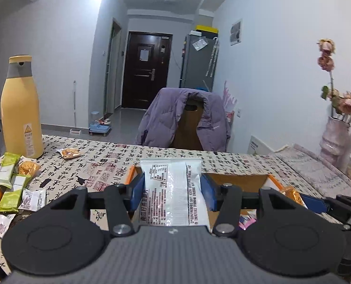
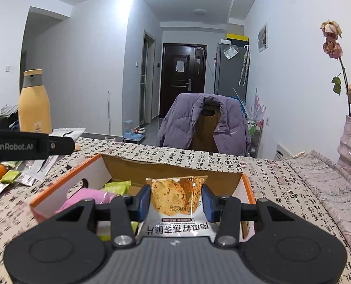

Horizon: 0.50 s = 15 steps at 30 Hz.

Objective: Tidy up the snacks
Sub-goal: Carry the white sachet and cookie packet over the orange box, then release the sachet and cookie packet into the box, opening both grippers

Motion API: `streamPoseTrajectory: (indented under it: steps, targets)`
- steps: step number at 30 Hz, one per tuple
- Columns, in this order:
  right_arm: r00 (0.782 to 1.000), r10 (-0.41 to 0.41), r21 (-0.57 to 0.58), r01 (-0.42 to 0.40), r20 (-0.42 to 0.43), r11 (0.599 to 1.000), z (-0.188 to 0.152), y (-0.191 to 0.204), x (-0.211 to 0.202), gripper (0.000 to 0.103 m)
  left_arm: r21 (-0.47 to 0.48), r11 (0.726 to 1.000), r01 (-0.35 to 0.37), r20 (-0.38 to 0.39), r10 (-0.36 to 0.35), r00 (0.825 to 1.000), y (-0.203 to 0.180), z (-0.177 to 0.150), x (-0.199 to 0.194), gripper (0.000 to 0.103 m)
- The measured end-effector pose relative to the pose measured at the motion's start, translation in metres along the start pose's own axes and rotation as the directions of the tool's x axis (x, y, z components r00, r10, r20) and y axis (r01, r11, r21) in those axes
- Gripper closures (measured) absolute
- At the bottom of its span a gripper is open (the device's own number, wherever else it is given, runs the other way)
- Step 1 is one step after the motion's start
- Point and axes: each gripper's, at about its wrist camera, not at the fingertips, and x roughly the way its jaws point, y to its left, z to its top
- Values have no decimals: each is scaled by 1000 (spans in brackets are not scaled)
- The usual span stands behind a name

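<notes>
1. The cardboard box (image 2: 57,189) at lower centre is half blocked by the right gripper (image 2: 176,200); only a pink packet (image 2: 90,195) and green packet (image 2: 117,187) can be seen inside.
2. A silver packet (image 1: 173,189) is clamped by the left gripper (image 1: 173,191).
3. A cracker packet (image 2: 175,198) is pinched by the right gripper, above the box.

Far ahead of the tongs, a purple puffer jacket (image 1: 182,118) drapes a wooden chair (image 1: 189,130) at the bench's (image 1: 118,156) far edge. Beyond stand a dark door (image 1: 145,71) and a grey fridge (image 1: 197,61). Left, a tall yellow bottle (image 1: 20,108) stands upright. Right, a pink vase (image 1: 332,139) holds dried roses (image 1: 326,54).
</notes>
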Motion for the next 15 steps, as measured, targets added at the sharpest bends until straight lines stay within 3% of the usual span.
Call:
streamPoseTrajectory:
  steps: [6,15]
  targets:
    - [1000,-12,9,12,5,1000,-11,-1,29,59,-4,998,-60,-1,60,998,5,-12,30,51]
    - [1000,-15,-6,15,-5,1000,-26,-1,37,59,32,998,-63,-31,64,997,7,-28,46,51]
